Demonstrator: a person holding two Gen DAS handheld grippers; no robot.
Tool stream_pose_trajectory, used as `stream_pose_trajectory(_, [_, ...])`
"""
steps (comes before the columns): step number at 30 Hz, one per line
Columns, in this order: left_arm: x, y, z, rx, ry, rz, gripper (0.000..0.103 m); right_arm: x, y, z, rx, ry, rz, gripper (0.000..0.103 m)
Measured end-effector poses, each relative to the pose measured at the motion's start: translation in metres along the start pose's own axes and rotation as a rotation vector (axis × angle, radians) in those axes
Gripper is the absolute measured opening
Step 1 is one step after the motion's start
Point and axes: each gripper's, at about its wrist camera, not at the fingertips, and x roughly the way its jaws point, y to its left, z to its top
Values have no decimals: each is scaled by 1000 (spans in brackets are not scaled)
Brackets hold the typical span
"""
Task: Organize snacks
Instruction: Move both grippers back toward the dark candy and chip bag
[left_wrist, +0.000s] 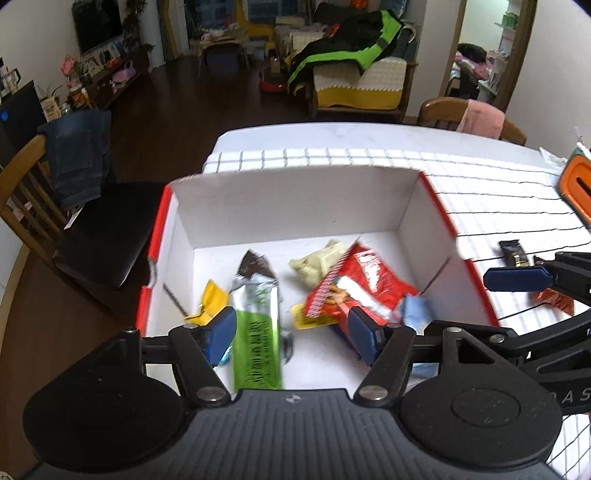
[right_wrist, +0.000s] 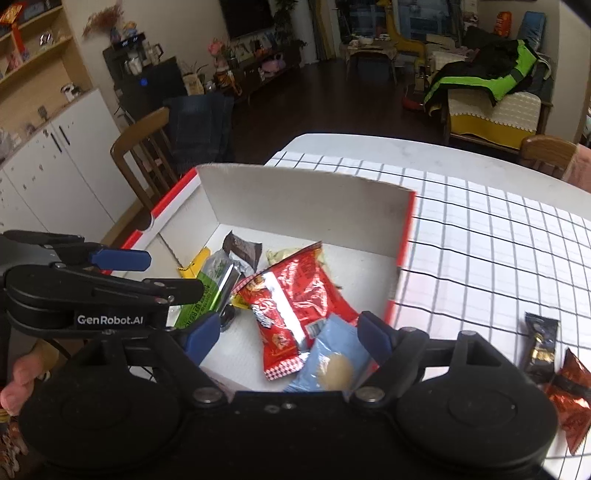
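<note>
Two grippers hover above the open white box (left_wrist: 295, 206), which stands on the checked tablecloth (right_wrist: 480, 229). The left gripper (left_wrist: 291, 334) has its jaws parted and empty, and the green packet (left_wrist: 258, 332) lies below, between the blue pads, without contact. The right gripper (right_wrist: 284, 338) also stands wide and holds nothing; the pale blue packet (right_wrist: 325, 354) lies in the box beneath its gap, just beside the red bag (right_wrist: 291, 295). Risk: the blue packet sits close to the near wall of the box and may ride up against it if a descending finger catches its edge. A second risk is collision, since both tools work over the same box at close quarters. Two snacks remain outside on the cloth: a dark wrapper (right_wrist: 541, 343) and an orange-red wrapper (right_wrist: 569, 391), both to the right of the right gripper and well apart from the left one.
</note>
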Motion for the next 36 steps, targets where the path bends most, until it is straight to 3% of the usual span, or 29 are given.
stream_pose_trajectory(11, [-26,-61,11,62,-77,-47,72,-49,-45,-11,65,-57,11,90])
stream_pose_trajectory(19, [-31,-112,18,97,-125,-83,80,-80,-85,-26,61,-97,-47,99])
stream_pose_trajectory(27, [-16,-164,25,111,-102,-138,84,-102,-129,-44,13,-130,-70,103])
stream_pose_trajectory(36, [28,-218,36,83,-8,-162,84,-107,-184,-67,-140,-89,-105,103])
